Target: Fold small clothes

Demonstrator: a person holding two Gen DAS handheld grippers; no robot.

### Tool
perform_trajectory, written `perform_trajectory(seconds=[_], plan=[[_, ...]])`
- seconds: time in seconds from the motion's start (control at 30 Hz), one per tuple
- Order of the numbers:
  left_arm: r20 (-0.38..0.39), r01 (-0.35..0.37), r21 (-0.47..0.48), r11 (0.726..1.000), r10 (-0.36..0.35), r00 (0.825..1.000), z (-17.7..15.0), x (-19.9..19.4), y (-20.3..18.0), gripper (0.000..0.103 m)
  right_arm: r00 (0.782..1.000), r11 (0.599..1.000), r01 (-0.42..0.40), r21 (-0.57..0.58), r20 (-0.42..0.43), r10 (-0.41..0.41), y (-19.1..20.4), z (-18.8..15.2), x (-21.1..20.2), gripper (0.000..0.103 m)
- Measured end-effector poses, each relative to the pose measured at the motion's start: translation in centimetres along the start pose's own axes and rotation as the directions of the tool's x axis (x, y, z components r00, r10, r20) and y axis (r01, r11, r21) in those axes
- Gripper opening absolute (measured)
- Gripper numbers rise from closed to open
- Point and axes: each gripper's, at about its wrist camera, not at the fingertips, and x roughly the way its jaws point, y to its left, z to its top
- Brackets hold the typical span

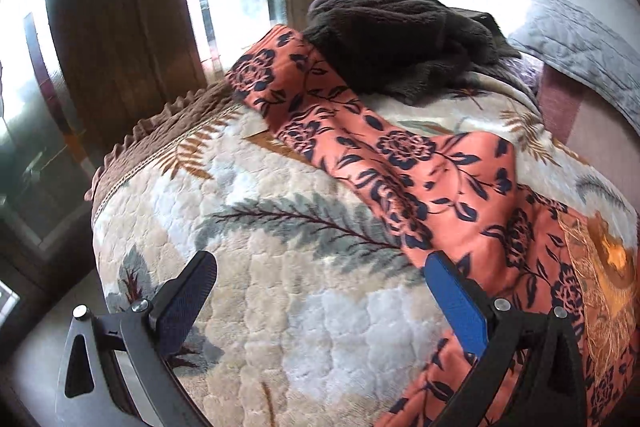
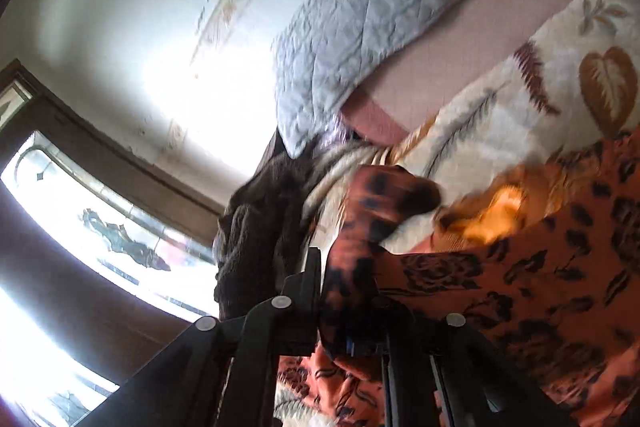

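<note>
Left gripper [image 1: 320, 291] angled down, fingers spread; rolled right gripper [image 2: 344, 291] fingers clamp the floral garment [image 2: 500, 287].

The bed cover [image 1: 280, 267] lies bare in the lower middle of the left wrist view, so there is room to pass there. The orange flowered cloth [image 1: 420, 167] runs from the upper middle down to the lower right and blocks that side. A dark fuzzy pile [image 1: 400, 43] sits at the top middle on the cloth's far end. A grey quilted pillow [image 1: 580, 43] fills the upper right corner.
</note>
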Motion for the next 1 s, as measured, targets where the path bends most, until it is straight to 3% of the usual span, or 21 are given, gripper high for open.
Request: perform_trajectory(seconds=[0.03, 0.07, 0.1, 0.27, 0.37, 0.43, 0.5, 0.6, 0.63, 0.67, 0.8, 0.9, 1.0], plan=[[-0.01, -0.015, -0.028, 1.0, 0.014, 1.0, 0.2, 0.4, 0.8, 0.103, 0.999, 1.0, -0.011, 0.0, -0.051, 0.011, 0.5, -1.1, 1.4, 0.048], [-0.017, -0.033, -0.053, 0.998, 0.032, 0.999, 0.4, 0.7, 1.5, 0.103, 0.994, 1.0, -0.023, -0.009, -0.105, 0.022, 1.0, -2.4, 2.5, 0.088], [-0.025, -0.045, -0.074, 0.996, 0.043, 0.999, 0.5, 1.0, 2.0, 0.103, 0.99, 0.999, -0.038, -0.033, -0.139, 0.033, 1.9, -4.1, 3.0, 0.095], [-0.043, -0.047, -0.13, 0.99, 0.042, 0.998, 1.1, 1.7, 3.5, 0.103, 0.98, 0.974, -0.089, -0.209, -0.194, 0.048, 4.7, -7.5, 2.2, 0.095], [-0.06, -0.056, -0.162, 0.985, 0.047, 0.997, 1.5, 2.4, 4.7, 0.103, 0.99, 0.96, 0.013, -0.278, -0.134, -0.052, 3.5, -7.3, -0.1, 0.093], [-0.085, -0.055, -0.193, 0.98, 0.04, 0.996, 1.6, 3.2, 5.5, 0.103, 0.979, 0.95, 0.089, -0.301, -0.149, -0.139, 1.3, -7.0, -0.4, 0.091], [-0.105, -0.057, -0.213, 0.975, 0.035, 0.994, 1.8, 4.0, 6.4, 0.103, 0.947, 0.932, 0.189, -0.311, -0.193, -0.257, -2.2, -7.3, 0.3, 0.079], [-0.119, -0.031, -0.241, 0.97, 0.003, 0.993, 2.0, 5.2, 7.3, 0.103, 0.864, 0.895, 0.324, -0.308, -0.289, -0.412, -8.5, -8.0, 2.2, 0.064], [-0.124, -0.015, -0.25, 0.968, -0.017, 0.992, 2.1, 5.7, 7.6, 0.103, 0.862, 0.896, 0.323, -0.306, -0.295, -0.412, -9.7, -8.1, 2.1, 0.053], [-0.13, 0.008, -0.261, 0.965, -0.043, 0.991, 2.3, 6.3, 7.8, 0.103, 0.875, 0.896, 0.311, -0.316, -0.271, -0.4, -10.0, -7.9, 1.4, 0.048], [-0.126, 0.089, -0.29, 0.953, -0.13, 0.984, 4.0, 9.0, 8.6, 0.103, 0.939, 0.926, 0.206, -0.316, -0.204, -0.278, -8.9, -6.9, -3.2, 0.048], [-0.096, 0.13, -0.314, 0.94, -0.168, 0.981, 6.3, 11.3, 9.5, 0.103, 0.955, 0.912, 0.187, -0.365, -0.148, -0.255, -8.9, -7.0, -6.4, 0.052], [-0.092, 0.158, -0.363, 0.919, -0.204, 0.975, 8.3, 14.0, 10.3, 0.103, 0.963, 0.939, 0.195, -0.284, -0.124, -0.238, -11.5, -6.6, -8.1, 0.053]])
